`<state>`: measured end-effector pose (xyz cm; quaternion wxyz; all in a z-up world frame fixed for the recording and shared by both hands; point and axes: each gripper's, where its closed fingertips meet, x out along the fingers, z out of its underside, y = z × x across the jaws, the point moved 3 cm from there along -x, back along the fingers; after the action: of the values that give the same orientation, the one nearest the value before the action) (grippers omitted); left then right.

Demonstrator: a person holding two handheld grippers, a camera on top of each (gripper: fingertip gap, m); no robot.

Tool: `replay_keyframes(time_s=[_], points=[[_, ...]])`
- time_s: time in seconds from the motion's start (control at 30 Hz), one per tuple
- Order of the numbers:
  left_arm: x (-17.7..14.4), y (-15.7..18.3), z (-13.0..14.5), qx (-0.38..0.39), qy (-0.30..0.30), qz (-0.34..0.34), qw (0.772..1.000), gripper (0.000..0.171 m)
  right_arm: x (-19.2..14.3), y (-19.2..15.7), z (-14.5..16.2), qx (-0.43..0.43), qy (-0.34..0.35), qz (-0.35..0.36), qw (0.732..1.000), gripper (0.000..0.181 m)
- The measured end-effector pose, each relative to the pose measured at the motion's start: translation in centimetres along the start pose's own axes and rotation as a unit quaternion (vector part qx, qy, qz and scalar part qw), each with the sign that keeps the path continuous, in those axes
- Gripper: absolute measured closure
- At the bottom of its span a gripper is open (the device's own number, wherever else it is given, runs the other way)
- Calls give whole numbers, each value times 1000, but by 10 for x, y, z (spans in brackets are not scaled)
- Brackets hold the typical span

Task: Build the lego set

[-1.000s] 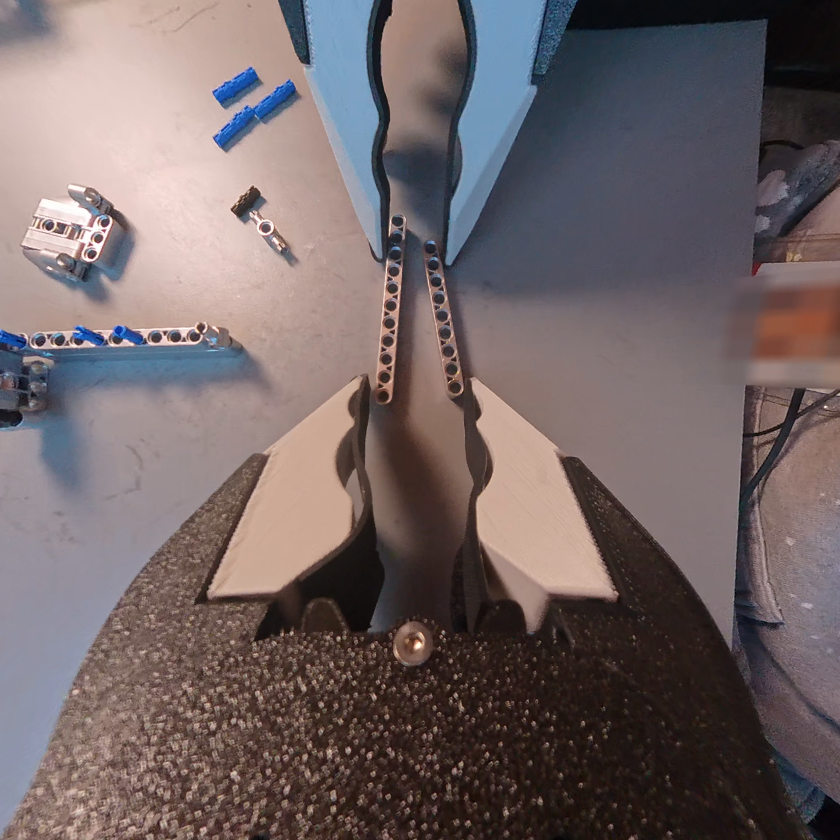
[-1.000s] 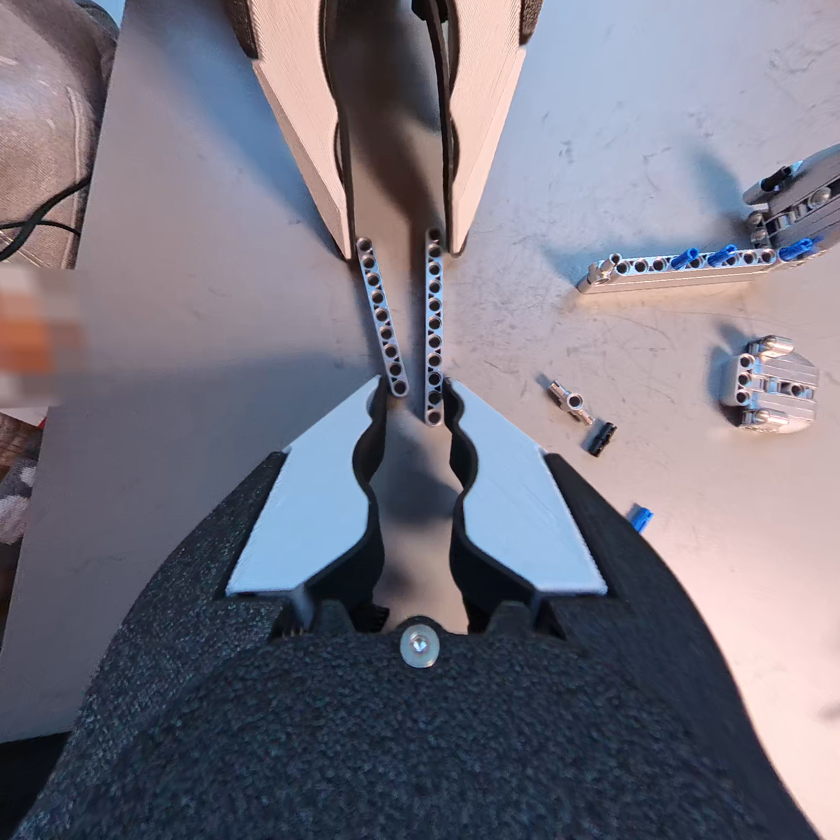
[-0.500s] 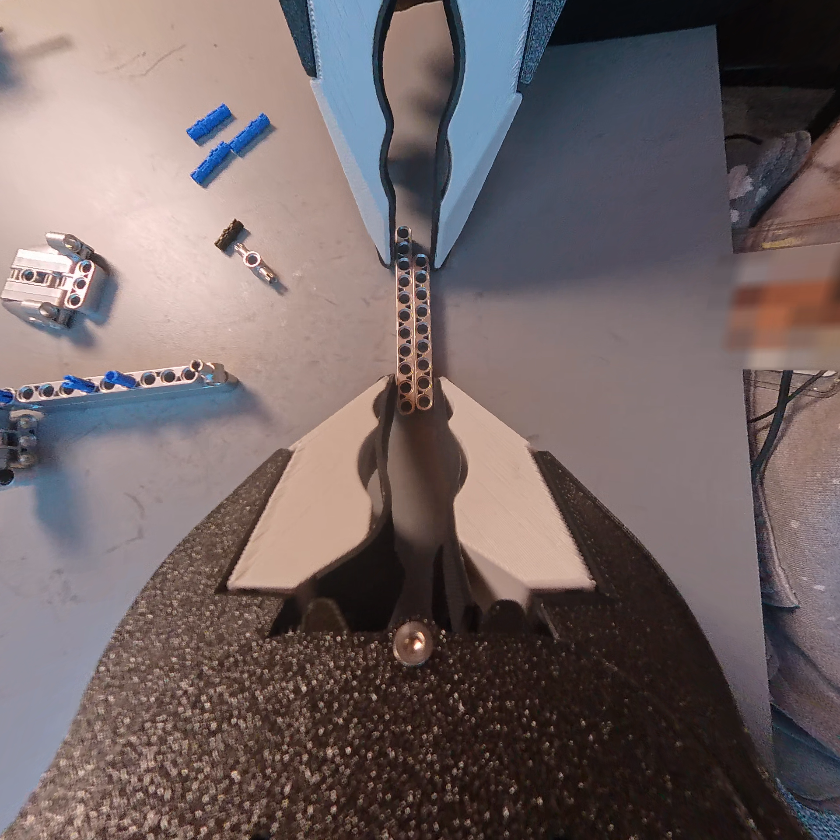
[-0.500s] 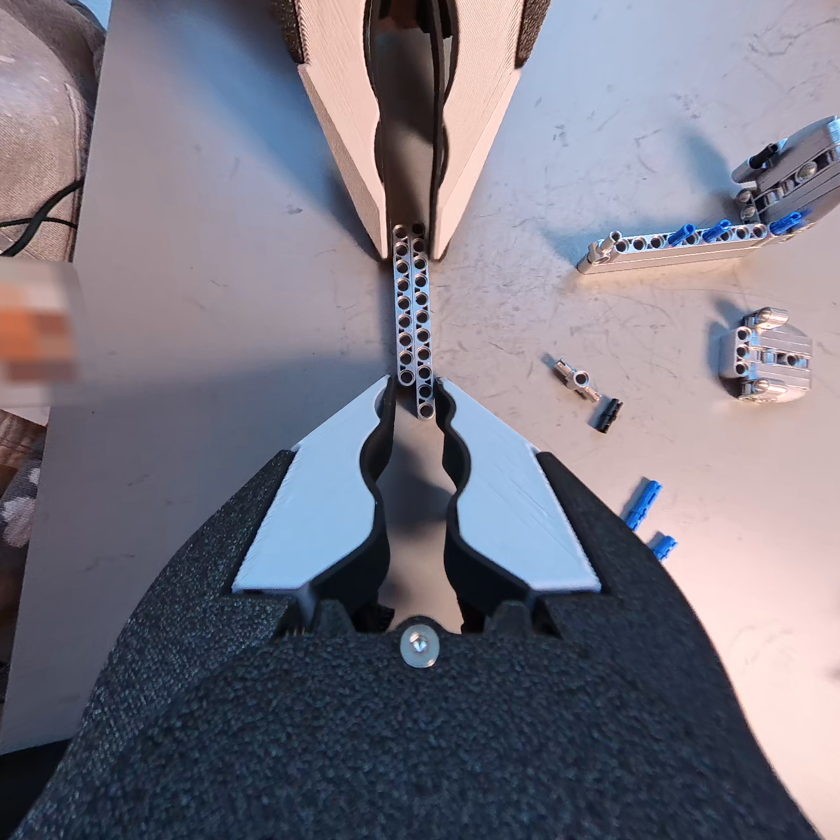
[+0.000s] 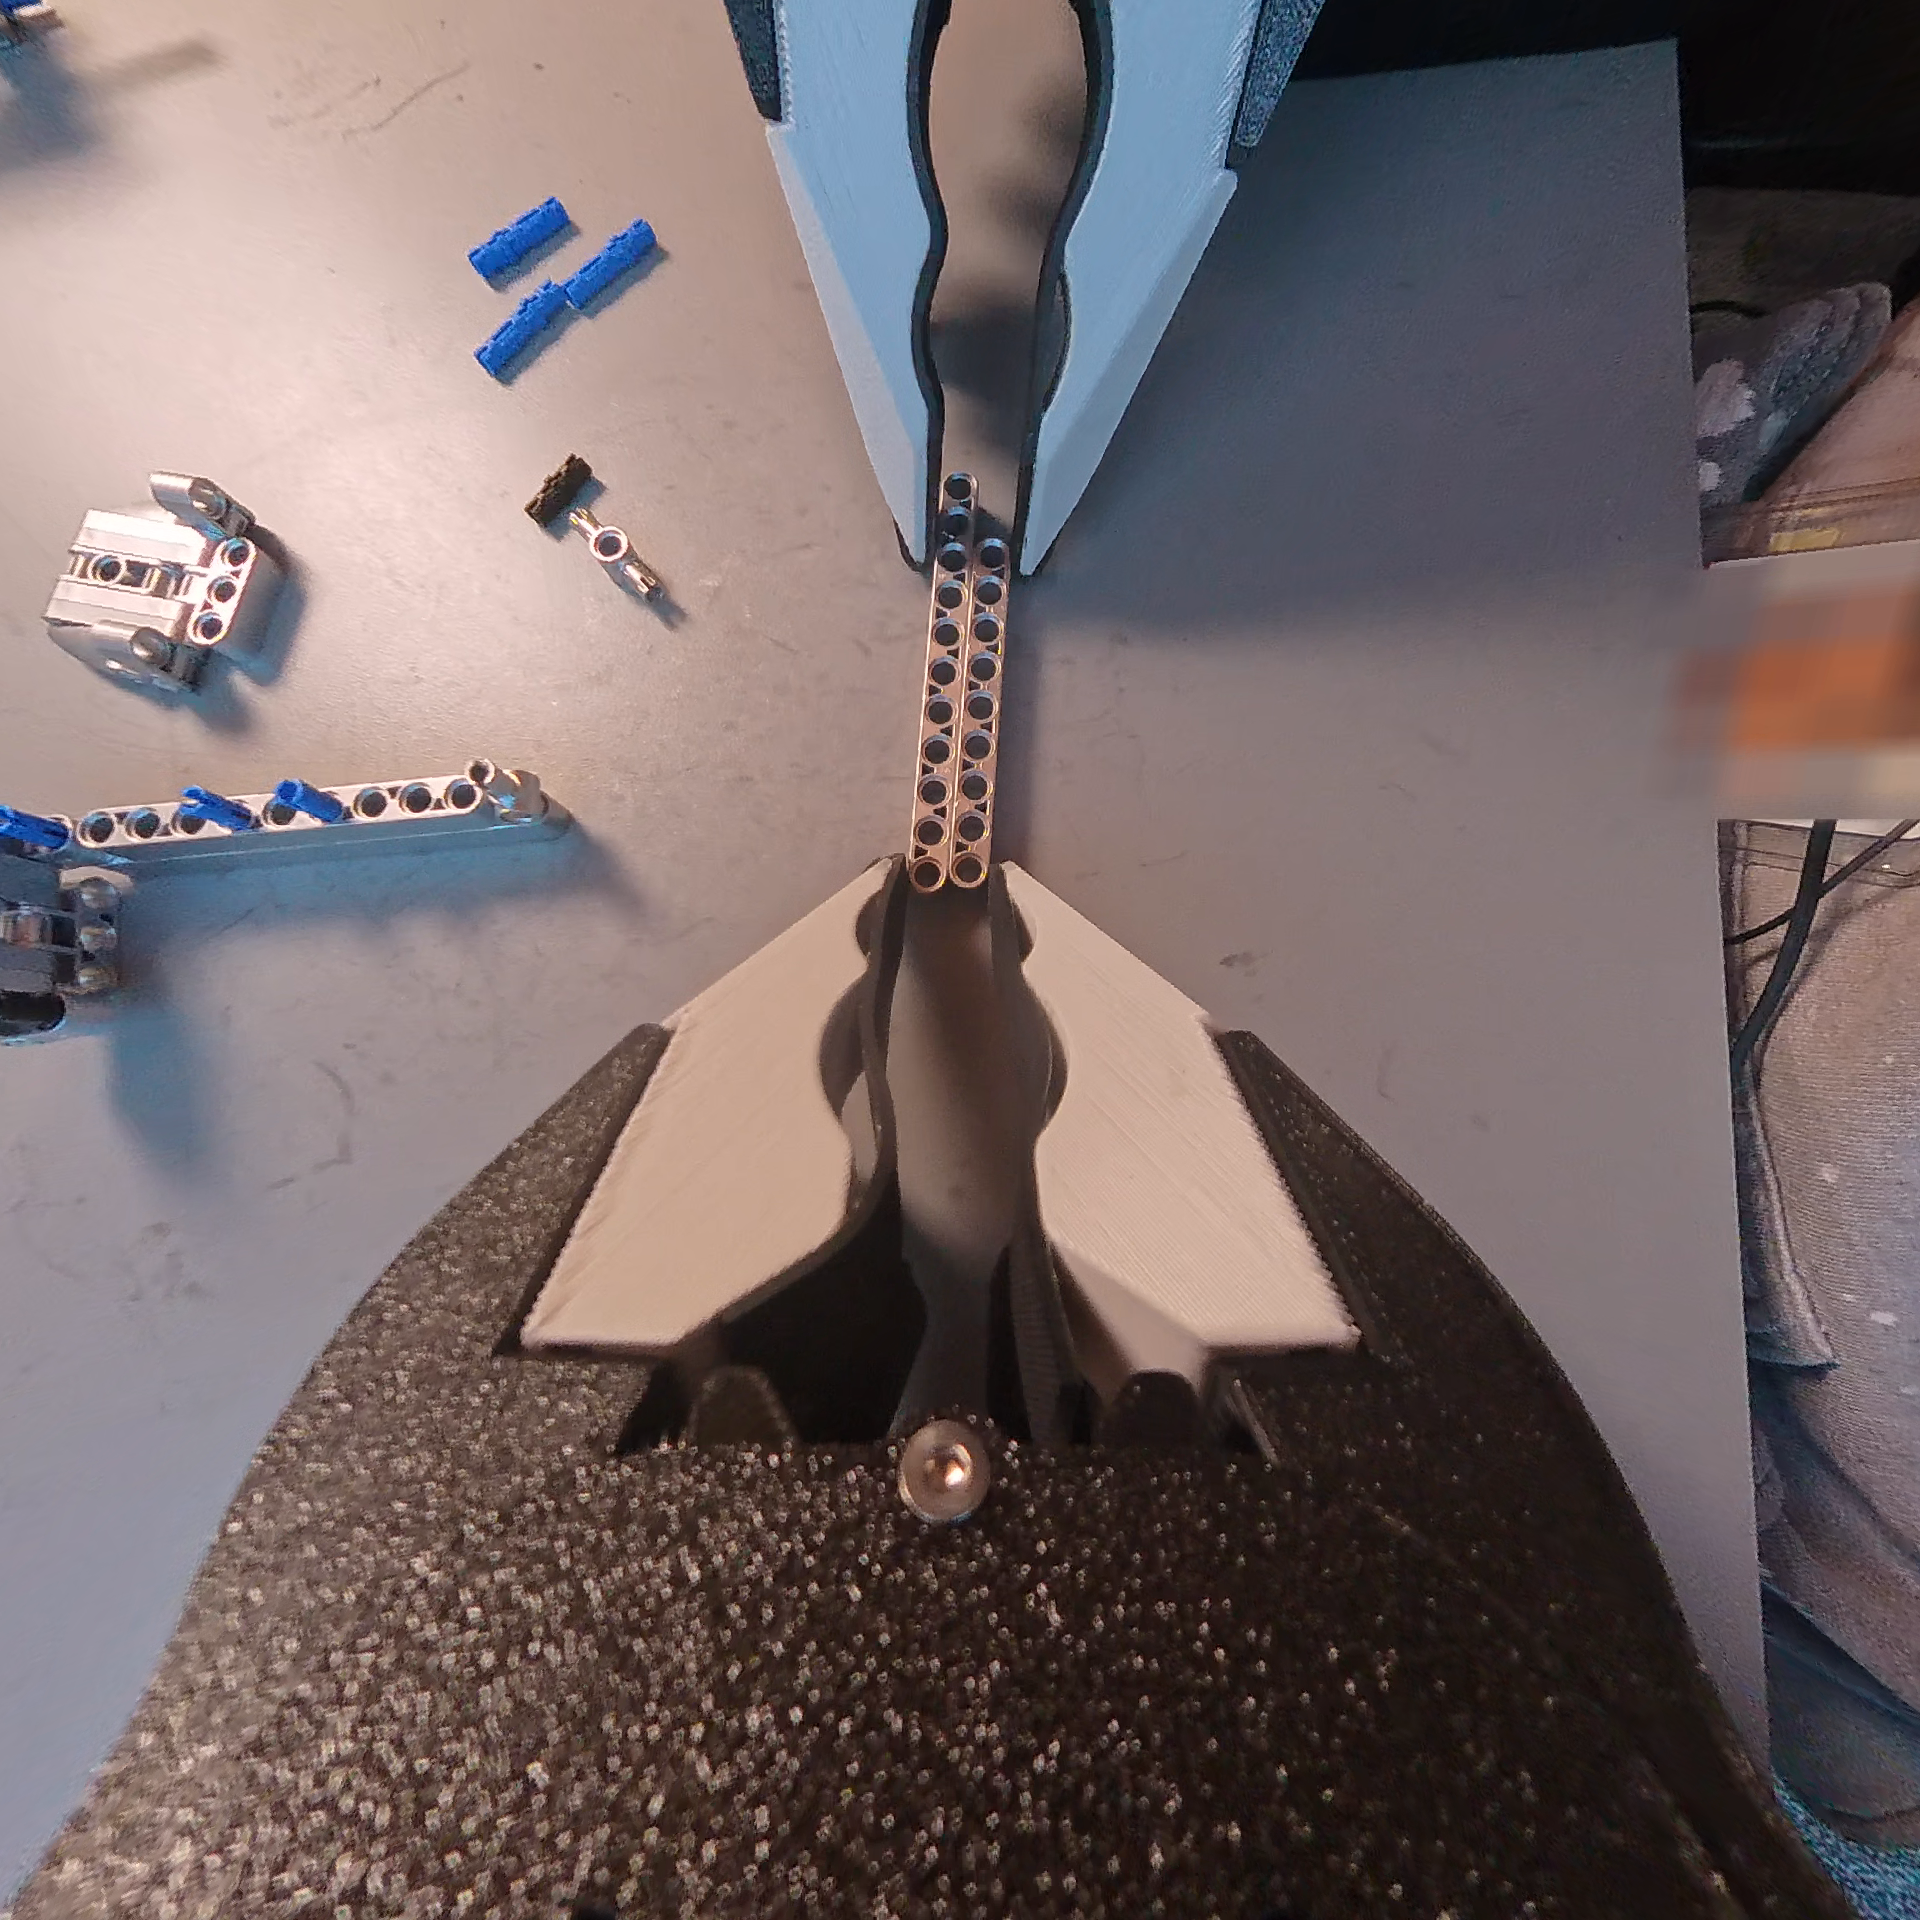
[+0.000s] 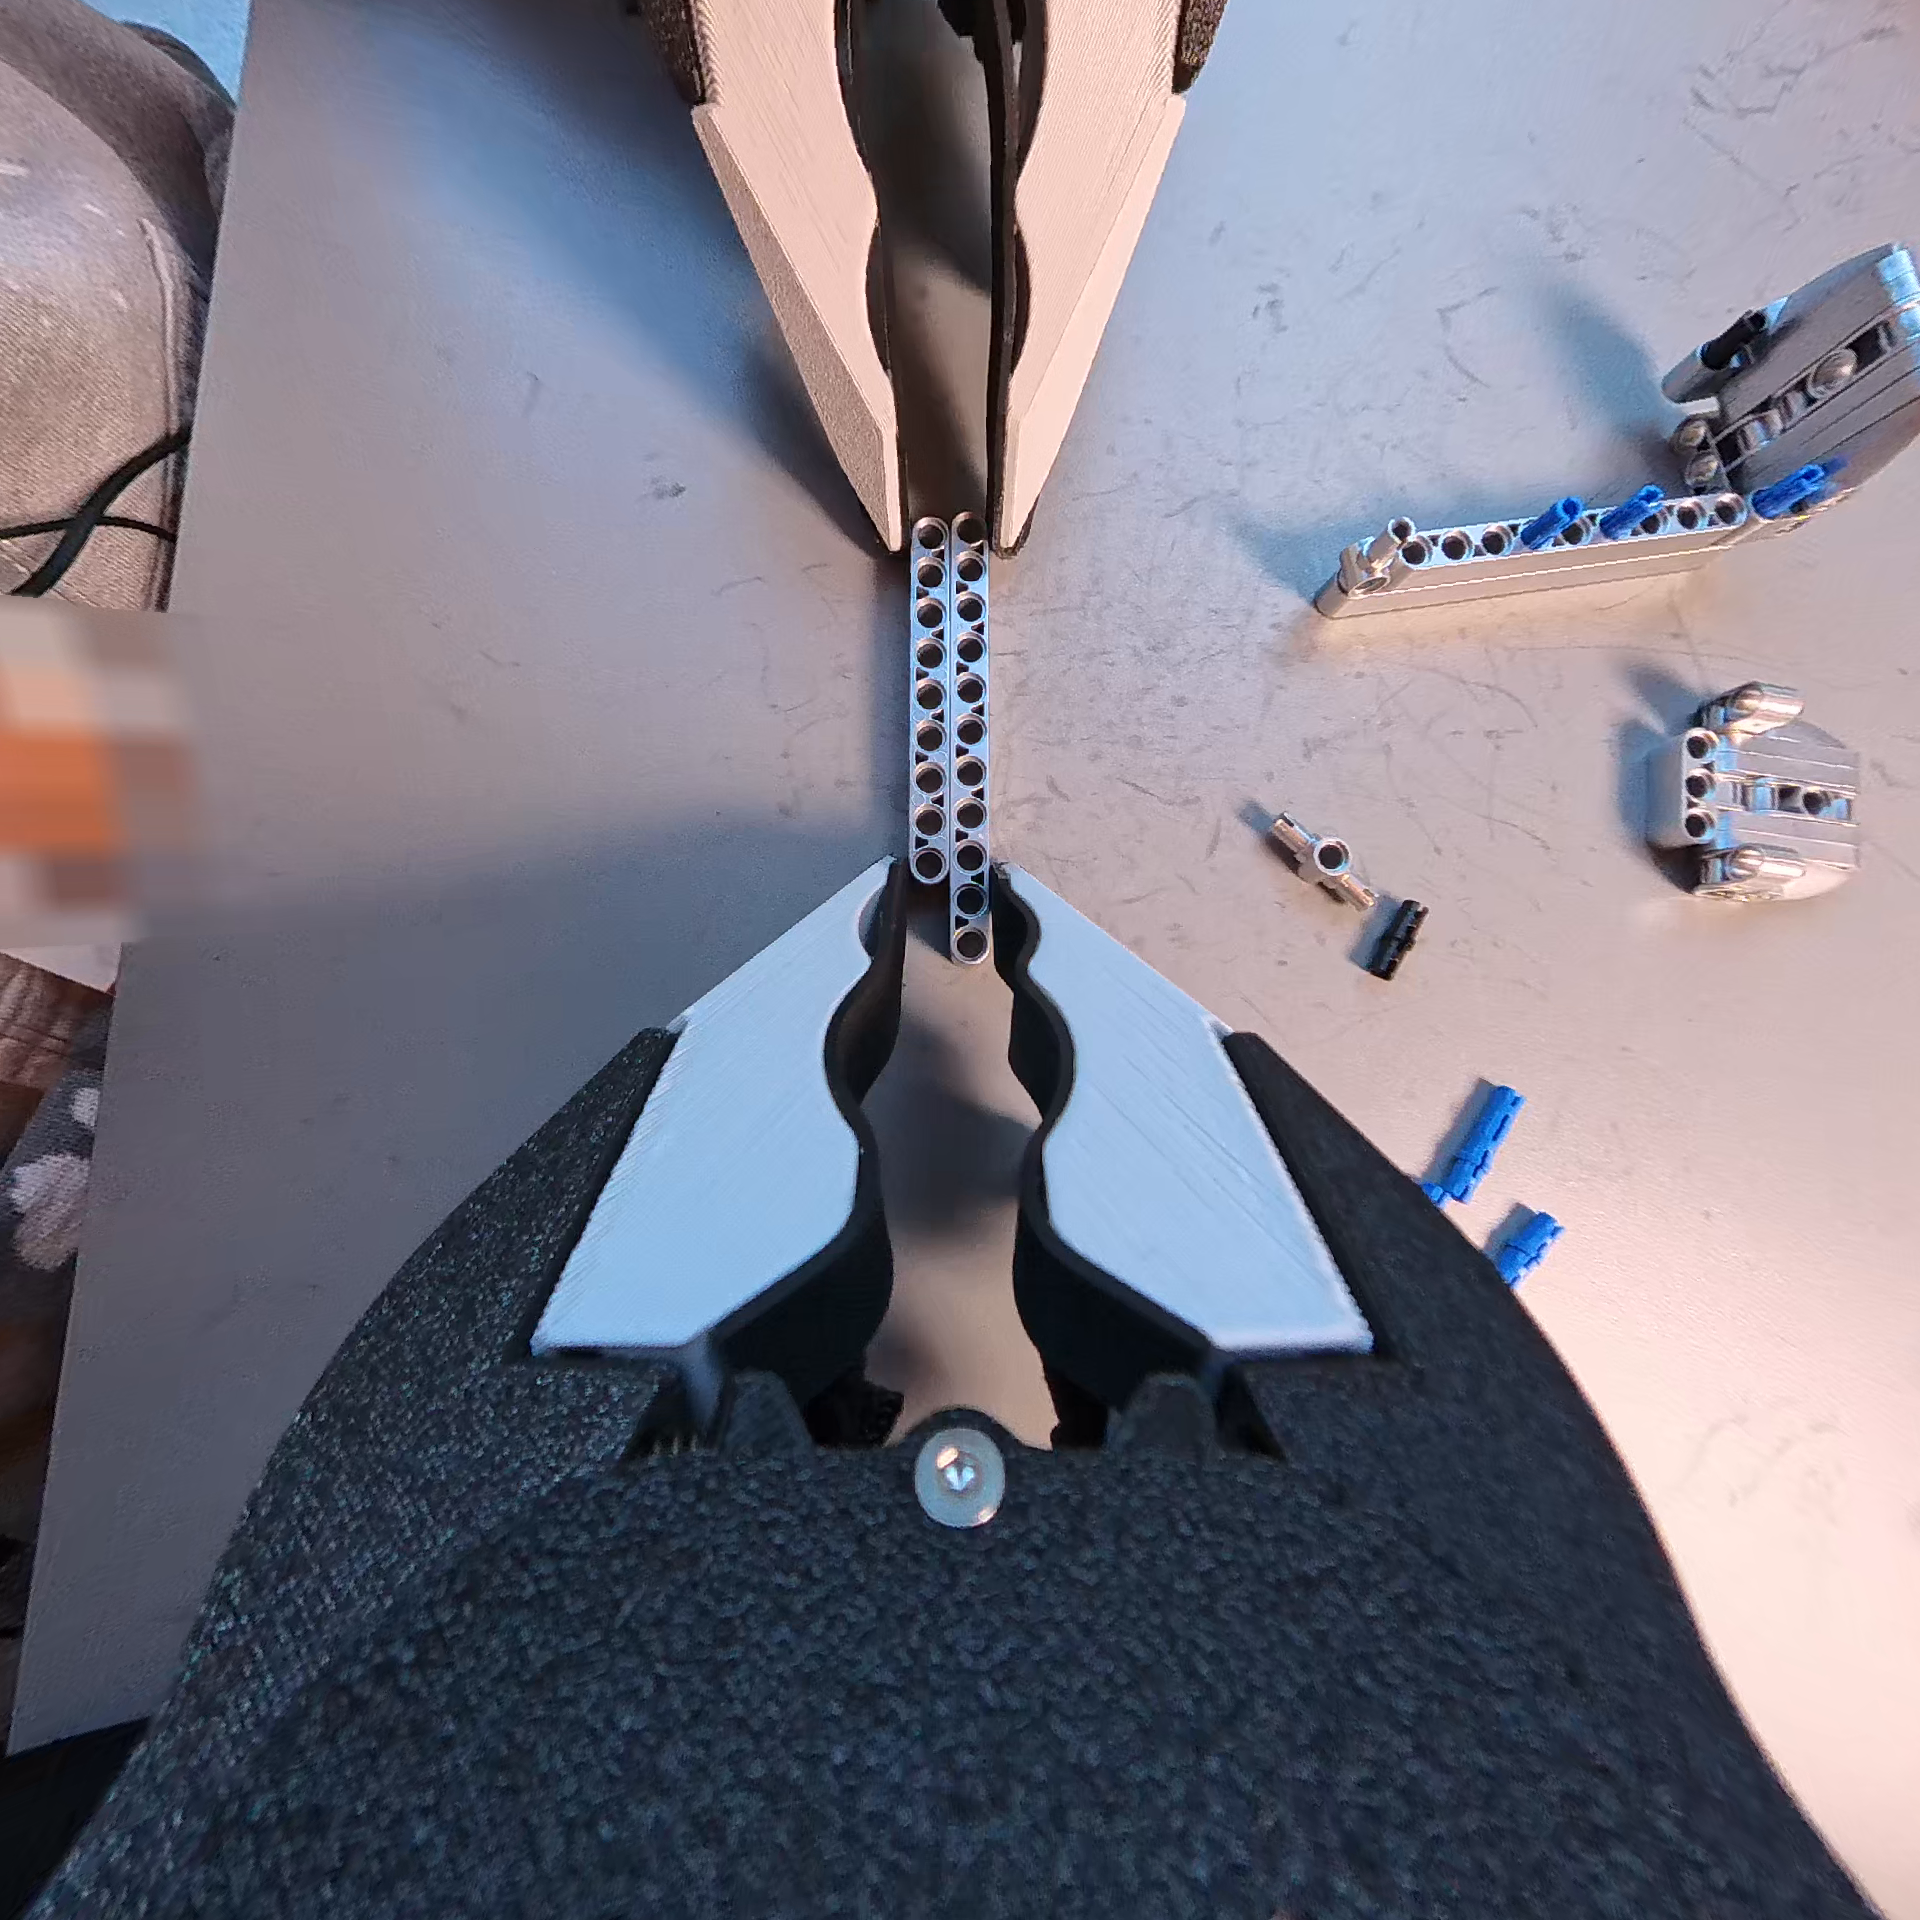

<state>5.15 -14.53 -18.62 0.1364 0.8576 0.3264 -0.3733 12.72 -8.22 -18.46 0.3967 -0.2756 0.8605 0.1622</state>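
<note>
Beams (image 5: 958,707) now together between claws (image 5: 948,883)

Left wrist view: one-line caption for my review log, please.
Two grippers pinch opposite ends of two side-by-side grey perforated beams on a grey table.

Right tool (image 6: 945,883): my fingertips close on the near ends of two grey holed beams (image 6: 948,717), pressed side by side.
Left tool (image 6: 945,535): opposite, pinching their far ends.
Table (image 6: 499,727): grey; blue pins (image 6: 1481,1143) lie to my right.
</note>
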Motion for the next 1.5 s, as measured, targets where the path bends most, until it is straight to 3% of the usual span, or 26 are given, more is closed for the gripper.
replay_keyframes(time_s=[0.57, 0.9, 1.07, 1.17, 1.27, 1.5], points=[[0, -5, 1, -10, 20, -3, 1000, 150, -9, 10, 11, 12, 4, -3, 1000, 175], [3, -10, -1, -13, 36, -11, 999, 148, -32, 34, 11, 33, 57, 56, 996, 175], [5, -12, -3, -15, 44, -8, 999, 158, -48, 11, 4, 24, 110, -9, 994, 181], [6, -12, -3, -20, 47, -3, 999, 163, -36, -3, 6, 4, 86, -33, 996, 181], [6, -13, -3, -22, 48, -4, 999, 165, -25, 0, 9, 1, 64, -22, 998, 181], [6, -13, -3, -15, 48, -11, 999, 166, -20, 27, -14, 19, 106, 66, 992, 170]])
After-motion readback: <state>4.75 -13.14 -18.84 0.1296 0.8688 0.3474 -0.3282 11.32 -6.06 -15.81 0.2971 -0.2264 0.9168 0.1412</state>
